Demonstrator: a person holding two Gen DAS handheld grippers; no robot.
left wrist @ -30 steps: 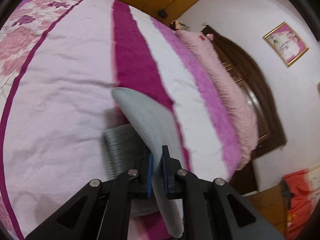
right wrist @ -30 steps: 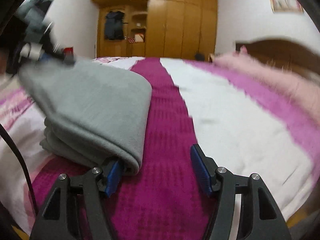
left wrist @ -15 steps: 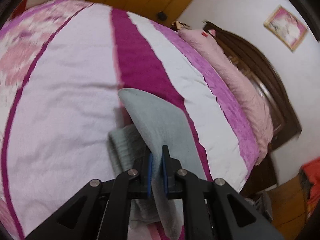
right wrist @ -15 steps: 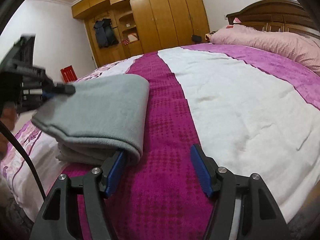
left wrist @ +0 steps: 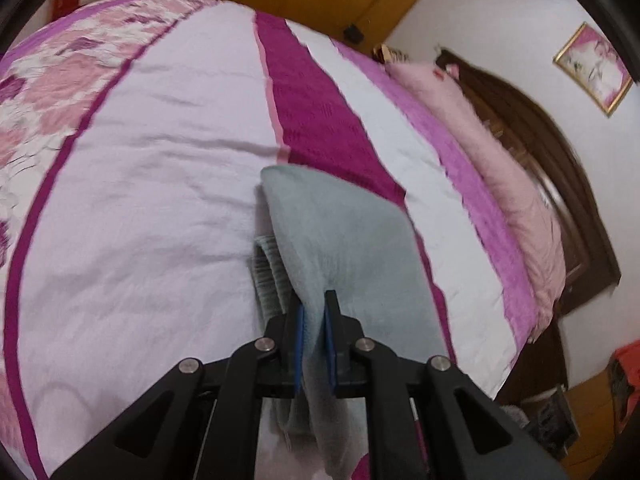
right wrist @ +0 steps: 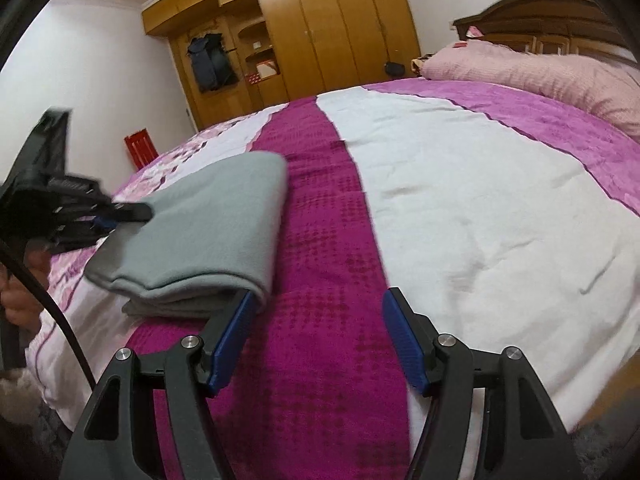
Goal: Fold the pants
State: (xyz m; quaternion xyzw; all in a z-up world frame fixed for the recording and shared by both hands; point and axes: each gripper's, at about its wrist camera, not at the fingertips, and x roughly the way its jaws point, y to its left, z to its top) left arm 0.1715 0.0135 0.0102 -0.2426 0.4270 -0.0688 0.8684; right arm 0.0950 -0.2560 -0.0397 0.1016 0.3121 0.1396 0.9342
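Nearest us: left gripper (left wrist: 312,322), black frame, blue pads, clamped on edge of top layer of grey pants (left wrist: 344,248). Right gripper (right wrist: 316,332), same build, jaws apart, nothing between; its left finger touches pants' near edge. We count one pair of pants: soft fleece, folded in stacked layers, ribbed waistband, lying on bedspread (right wrist: 460,200), striped magenta, white, purple. Beyond: one pink fuzzy pillow (right wrist: 540,76), one wooden wardrobe (right wrist: 320,24).

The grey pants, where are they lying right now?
The grey pants lie folded on the bed, at the left of the right wrist view, over the edge of its magenta stripe; the left tongs pinch the top layer.
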